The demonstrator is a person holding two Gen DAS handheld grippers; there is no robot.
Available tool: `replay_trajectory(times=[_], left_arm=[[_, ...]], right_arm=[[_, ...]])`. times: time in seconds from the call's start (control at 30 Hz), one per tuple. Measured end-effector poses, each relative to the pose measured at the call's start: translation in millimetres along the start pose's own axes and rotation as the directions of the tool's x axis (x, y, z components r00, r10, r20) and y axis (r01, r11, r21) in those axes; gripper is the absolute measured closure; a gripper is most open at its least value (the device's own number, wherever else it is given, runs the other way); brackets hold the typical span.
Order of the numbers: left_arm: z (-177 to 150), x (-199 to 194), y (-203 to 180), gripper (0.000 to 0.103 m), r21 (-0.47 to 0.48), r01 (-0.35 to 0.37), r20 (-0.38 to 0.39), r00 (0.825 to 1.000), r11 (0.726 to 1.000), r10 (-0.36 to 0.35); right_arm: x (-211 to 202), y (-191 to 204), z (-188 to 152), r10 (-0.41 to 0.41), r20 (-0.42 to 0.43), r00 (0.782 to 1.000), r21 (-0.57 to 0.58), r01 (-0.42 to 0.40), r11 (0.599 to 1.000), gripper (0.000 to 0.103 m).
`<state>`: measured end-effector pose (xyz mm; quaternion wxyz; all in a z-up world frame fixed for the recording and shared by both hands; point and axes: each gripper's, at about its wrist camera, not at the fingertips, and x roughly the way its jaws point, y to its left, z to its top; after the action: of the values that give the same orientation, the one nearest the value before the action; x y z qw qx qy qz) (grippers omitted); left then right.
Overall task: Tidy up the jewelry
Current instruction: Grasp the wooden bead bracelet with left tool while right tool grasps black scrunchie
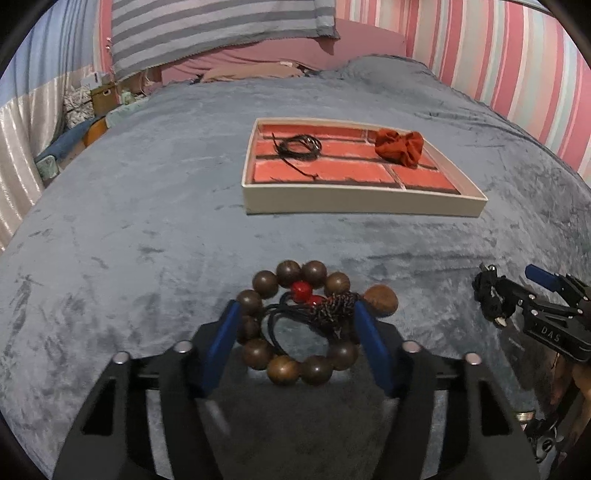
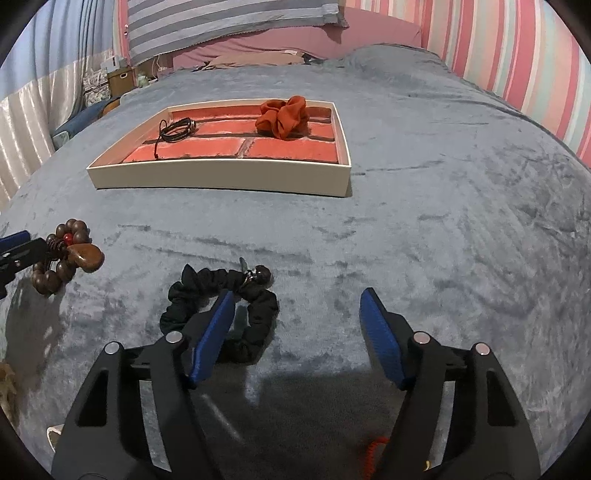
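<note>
A brown wooden bead bracelet [image 1: 295, 321] with red beads and a dark tassel lies on the blue blanket between my left gripper's [image 1: 293, 310] open blue fingers; whether the pads touch it is unclear. It also shows in the right wrist view [image 2: 64, 258]. My right gripper [image 2: 297, 299] is open, its left finger over a black scrunchie [image 2: 221, 310] that lies on the blanket. A cream tray [image 1: 354, 201] with a brick-pattern floor holds a black cord bracelet [image 1: 297, 147] and an orange-red scrunchie [image 1: 400, 147].
The blue blanket [image 2: 443, 240] covers the bed. Striped pillows [image 1: 221, 29] and a pink striped wall lie beyond. Boxes and clutter [image 1: 96, 96] stand off the bed's far left edge.
</note>
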<state>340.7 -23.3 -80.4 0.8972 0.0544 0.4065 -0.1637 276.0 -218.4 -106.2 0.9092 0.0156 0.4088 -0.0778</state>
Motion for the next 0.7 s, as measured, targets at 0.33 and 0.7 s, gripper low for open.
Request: replay_trajectory(times=[0.33,0.7], left_arm=[[3.8,9.5,-7.9,0.05,0.027,0.056,0.01,0.998,0.998,-0.056],[4.6,22.6,-12.5,0.072,0.04,0.13,-0.012,0.992,0.991,-0.129]], right_arm=[[12.4,-0.4,-1.4,0.022,-0.029,0.999,0.01,-0.021,1.0,0.044],[21.6,4.8,3.8,0.031,-0.027,0.999,-0.008,-0.031,0.999,0.059]])
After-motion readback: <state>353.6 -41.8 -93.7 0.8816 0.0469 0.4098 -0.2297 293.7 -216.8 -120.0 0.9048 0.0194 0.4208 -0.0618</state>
